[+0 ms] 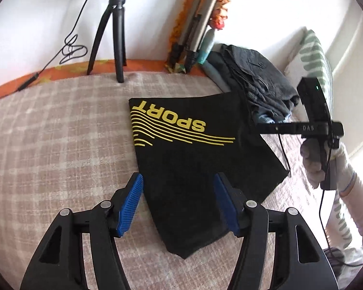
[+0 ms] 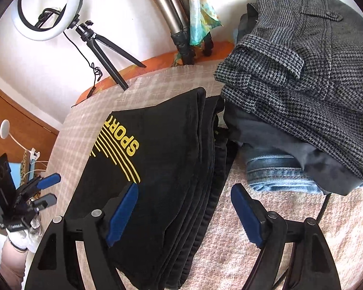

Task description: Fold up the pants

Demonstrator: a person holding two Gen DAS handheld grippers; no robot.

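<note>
with both the left tongs (image 1: 179,203) and right tongs (image 2: 184,212) open and gripping nothing, leave the folded black pants (image 1: 193,159) flat on the checked bed cover (image 1: 60,133), at nine o'clock of the folded clothes pile (image 2: 302,77), and withdraw straight upward to avoid snagging layers.

Left tool (image 1: 179,205) and right tool (image 2: 185,213) tilt downward (both spread apart, gripping nothing).
</note>
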